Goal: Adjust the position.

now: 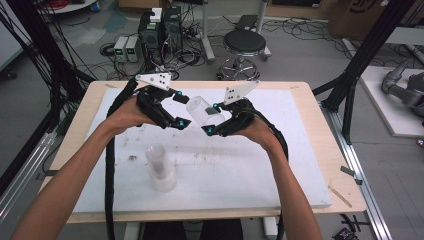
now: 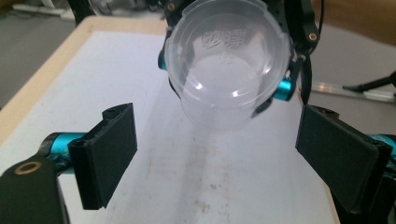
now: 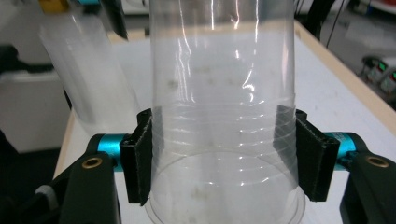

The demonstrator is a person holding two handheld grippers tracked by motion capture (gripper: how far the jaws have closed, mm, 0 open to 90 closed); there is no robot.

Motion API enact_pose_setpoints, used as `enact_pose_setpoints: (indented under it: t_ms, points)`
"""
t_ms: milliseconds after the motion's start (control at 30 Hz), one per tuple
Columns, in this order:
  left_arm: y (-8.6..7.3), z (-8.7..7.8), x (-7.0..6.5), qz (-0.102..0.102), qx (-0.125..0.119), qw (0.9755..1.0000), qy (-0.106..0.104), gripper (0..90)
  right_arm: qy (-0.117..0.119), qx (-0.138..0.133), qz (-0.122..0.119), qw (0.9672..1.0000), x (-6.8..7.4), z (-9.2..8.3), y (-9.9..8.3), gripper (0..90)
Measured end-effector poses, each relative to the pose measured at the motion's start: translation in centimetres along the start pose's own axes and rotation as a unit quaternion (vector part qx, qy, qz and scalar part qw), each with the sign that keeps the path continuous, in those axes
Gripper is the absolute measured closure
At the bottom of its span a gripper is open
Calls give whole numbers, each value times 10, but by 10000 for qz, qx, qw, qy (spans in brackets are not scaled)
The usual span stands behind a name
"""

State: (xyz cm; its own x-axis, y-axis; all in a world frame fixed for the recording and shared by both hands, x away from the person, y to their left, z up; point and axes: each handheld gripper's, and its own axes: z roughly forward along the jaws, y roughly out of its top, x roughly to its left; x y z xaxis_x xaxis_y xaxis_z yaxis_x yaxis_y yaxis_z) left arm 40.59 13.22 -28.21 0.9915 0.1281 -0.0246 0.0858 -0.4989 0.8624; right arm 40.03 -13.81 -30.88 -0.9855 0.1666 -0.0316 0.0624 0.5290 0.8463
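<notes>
Cup (image 1: 200, 112), clear plastic, sits clamped betw. the pads of the right gripper (image 1: 214, 118), held up off the white board (image 1: 280, 165) w/ its open mouth turned toward the left gripper (image 1: 181, 110).

High view: both grippers raised over the far half of the board, tips facing each other, cup lying roughly level betw. them. Left gripper's jaws stand apart, nothing in them; cup's rim is just beyond its fingertips, not touching as far as I can tell. A 2nd stack of clear cups (image 1: 161, 169) stands upright on the board, well below and nearer the person than both sets of fingers.

Left gripper view adds what the high view can't: looks straight into the cup (image 2: 227, 60), showing round rim, embossed base and the right gripper's black frame w/ teal fittings around it. Its own two pads (image 2: 112, 154) are spread wide, cup ahead of them, not betw. them.

Right gripper view: pads (image 3: 140, 163) press either side of the cup (image 3: 224, 116) wall near its ridged lower end, body running away from the fingers. Beyond, blurred, another clear cup (image 3: 88, 79) shape at upper left; can't tell what holds it.
</notes>
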Motion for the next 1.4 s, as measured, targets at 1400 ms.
enact_pose_setpoints:
  t_ms: [1400]
  points:
    - [6,34,1,387,2040,9780,-205,187,-35,3021,-578,9515,6,20,30,334]
